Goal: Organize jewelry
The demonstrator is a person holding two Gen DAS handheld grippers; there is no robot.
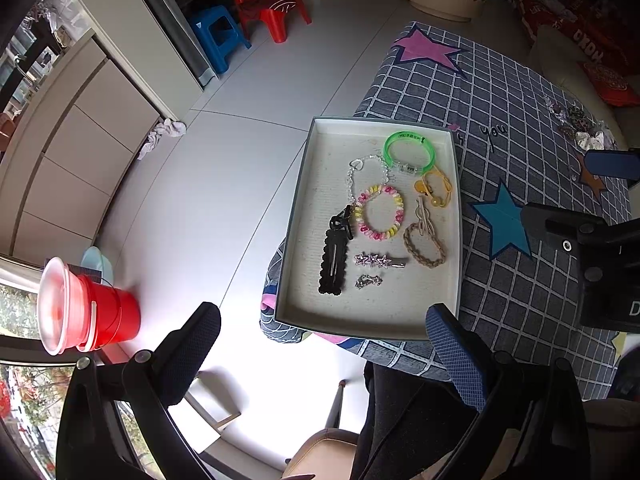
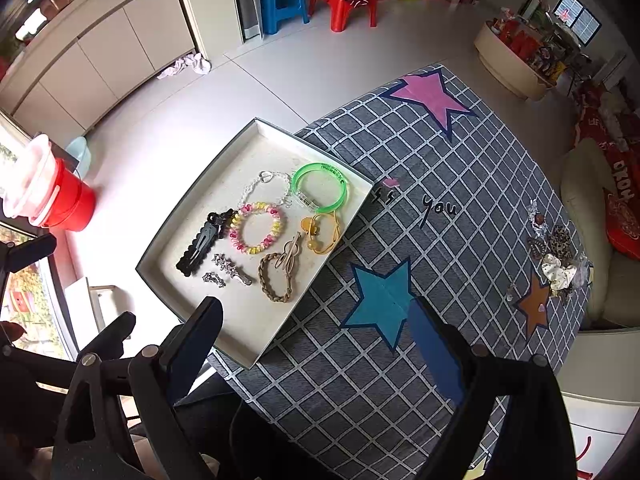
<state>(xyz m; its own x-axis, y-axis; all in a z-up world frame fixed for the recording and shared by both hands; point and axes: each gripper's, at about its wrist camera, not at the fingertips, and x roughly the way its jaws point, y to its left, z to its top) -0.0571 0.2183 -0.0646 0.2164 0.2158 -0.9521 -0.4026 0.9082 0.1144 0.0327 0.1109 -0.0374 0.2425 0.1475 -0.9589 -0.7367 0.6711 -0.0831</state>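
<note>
A shallow white tray [image 1: 320, 152] [image 2: 248, 336] sits at the left edge of the checked table. In it lie a green bangle [image 1: 409, 152] [image 2: 320, 188], a pink and yellow bead bracelet [image 1: 379, 212] [image 2: 258, 227], a clear chain, a yellow cord piece [image 1: 434, 188], a braided brown bracelet [image 1: 425, 246] [image 2: 276, 278], a black clip [image 1: 334, 260] [image 2: 198, 250], a star clip and a small silver piece. My left gripper [image 1: 322, 318] is open and empty above the tray's near edge. My right gripper [image 2: 316, 316] is open and empty above the tray's near right corner. A pile of loose hair pieces [image 2: 556, 254] [image 1: 580, 126] lies far right.
The table has a grey checked cloth [image 2: 400, 380] with pink, blue and brown stars. The tray overhangs the table edge above the white floor. A red bucket [image 1: 100, 316] stands on the floor left. A cream sofa [image 2: 584, 208] is at the right. The right gripper's body [image 1: 592, 248] shows in the left view.
</note>
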